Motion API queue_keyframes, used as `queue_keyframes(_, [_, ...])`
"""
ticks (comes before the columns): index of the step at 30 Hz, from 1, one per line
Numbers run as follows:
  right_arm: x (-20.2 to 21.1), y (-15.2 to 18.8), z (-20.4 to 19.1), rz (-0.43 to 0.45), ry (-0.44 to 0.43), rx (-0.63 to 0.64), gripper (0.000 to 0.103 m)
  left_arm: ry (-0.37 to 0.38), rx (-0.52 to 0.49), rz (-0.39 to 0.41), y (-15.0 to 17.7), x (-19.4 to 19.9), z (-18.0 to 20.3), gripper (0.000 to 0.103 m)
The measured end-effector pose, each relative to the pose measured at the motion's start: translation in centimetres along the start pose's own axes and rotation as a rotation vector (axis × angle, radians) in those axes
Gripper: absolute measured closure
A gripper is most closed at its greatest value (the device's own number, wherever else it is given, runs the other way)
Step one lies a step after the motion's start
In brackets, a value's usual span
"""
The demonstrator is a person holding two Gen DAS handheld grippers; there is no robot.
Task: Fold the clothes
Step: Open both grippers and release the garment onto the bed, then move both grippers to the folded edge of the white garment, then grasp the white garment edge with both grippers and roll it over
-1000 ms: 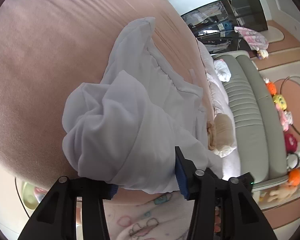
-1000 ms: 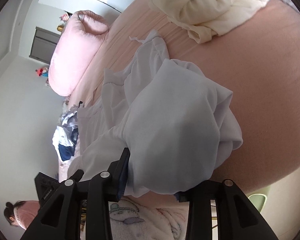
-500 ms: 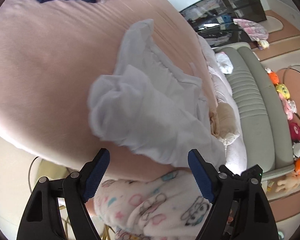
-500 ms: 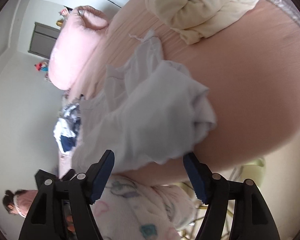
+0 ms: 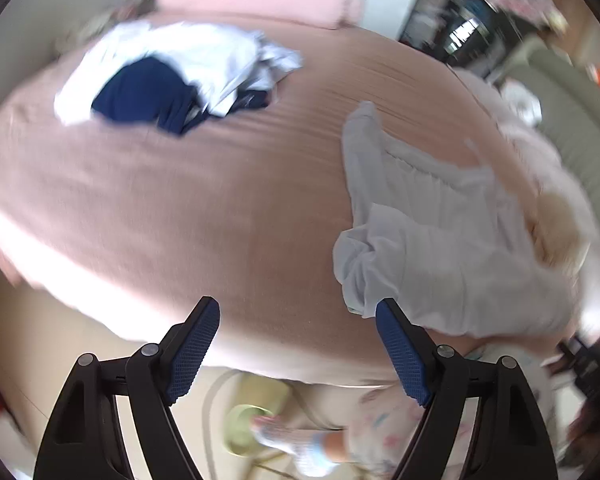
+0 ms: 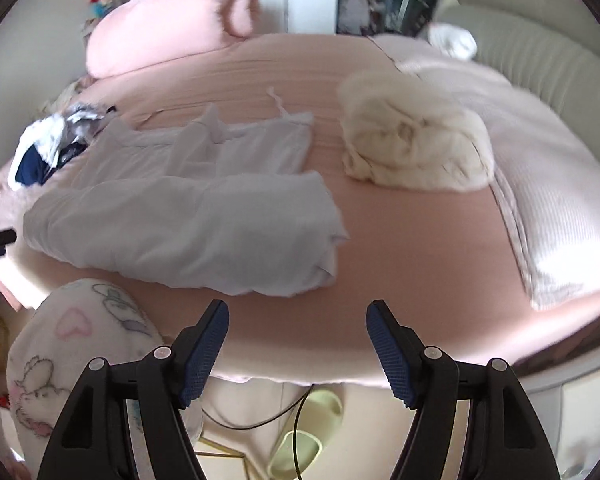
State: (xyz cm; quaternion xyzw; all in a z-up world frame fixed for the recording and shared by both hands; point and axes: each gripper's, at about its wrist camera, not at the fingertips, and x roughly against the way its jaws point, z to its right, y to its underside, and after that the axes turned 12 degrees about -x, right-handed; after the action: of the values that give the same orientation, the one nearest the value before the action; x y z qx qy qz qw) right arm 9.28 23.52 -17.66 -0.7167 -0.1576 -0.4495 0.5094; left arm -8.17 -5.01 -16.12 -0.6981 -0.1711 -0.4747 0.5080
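Observation:
A pale grey-white strappy garment (image 6: 188,216) lies on the pink bed (image 6: 400,240), its lower half folded up over itself near the front edge. The left wrist view shows the same garment (image 5: 440,240) at the right. My left gripper (image 5: 298,344) is open over the bed's front edge, left of the garment, holding nothing. My right gripper (image 6: 298,344) is open too, pulled back just below the garment's folded edge. A cream bundle of cloth (image 6: 412,144) lies to the garment's right. A navy and white clothes heap (image 5: 172,76) sits at the back left.
A pink pillow (image 6: 172,28) lies at the head of the bed and a white blanket (image 6: 540,184) on its right side. A grey-green sofa (image 6: 540,32) stands behind. A person's patterned fleece sleeve (image 6: 72,340) is at lower left. Green slippers (image 6: 308,432) are on the floor.
Both grippers let go of the garment's folded half, opened and drew back from the bed. The left view swung left toward the clothes heap. The garment now lies flat.

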Motion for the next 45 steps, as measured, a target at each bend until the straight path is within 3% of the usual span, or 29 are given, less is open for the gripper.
queue_keyframes(2, [0.3, 0.1, -1.8, 0.035, 0.015, 0.091, 0.032, -0.08, -0.174, 0.029, -0.2, 0.6, 2.0, 0.023])
queue_keyframes(5, [-0.3, 0.7, -4.9, 0.089, 0.105, 0.289, 0.032, -0.186, -0.432, 0.082, 0.2, 1.1, 5.1, 0.023])
queue_keyframes(8, [-1.4, 2.3, -7.1, 0.151, 0.257, 0.536, 0.032, -0.228, -0.579, 0.125, 0.1, 1.3, 7.2, 0.023])
queue_keyframes(12, [-2.3, 4.0, -8.0, 0.201, 0.346, 0.762, 0.032, -0.303, -0.787, 0.144, 0.6, 0.5, 9.4, 0.023])
queue_keyframes(22, [-4.7, 3.1, -7.0, 0.236, 0.413, 0.878, 0.032, -0.449, -1.253, 0.132, 3.0, -2.6, 11.6, 0.023])
queue_keyframes(29, [-6.5, 3.8, -7.8, 0.26, 0.453, 1.018, 0.032, -0.457, -1.273, 0.138, 2.0, -3.7, 12.5, 0.023])
queue_keyframes(33, [-7.0, 3.7, -8.6, 0.271, 0.453, 1.052, 0.032, -0.463, -1.349, 0.149, 2.5, -4.5, 13.6, 0.023])
queue_keyframes(37, [-7.0, 3.6, -9.2, 0.268, 0.434, 1.053, 0.032, -0.484, -1.386, 0.163, 2.5, -5.4, 14.4, 0.023])
queue_keyframes(45, [-7.3, 3.2, -9.4, 0.238, 0.374, 1.022, 0.032, -0.444, -1.413, 0.16, 1.7, -6.5, 14.5, 0.023])
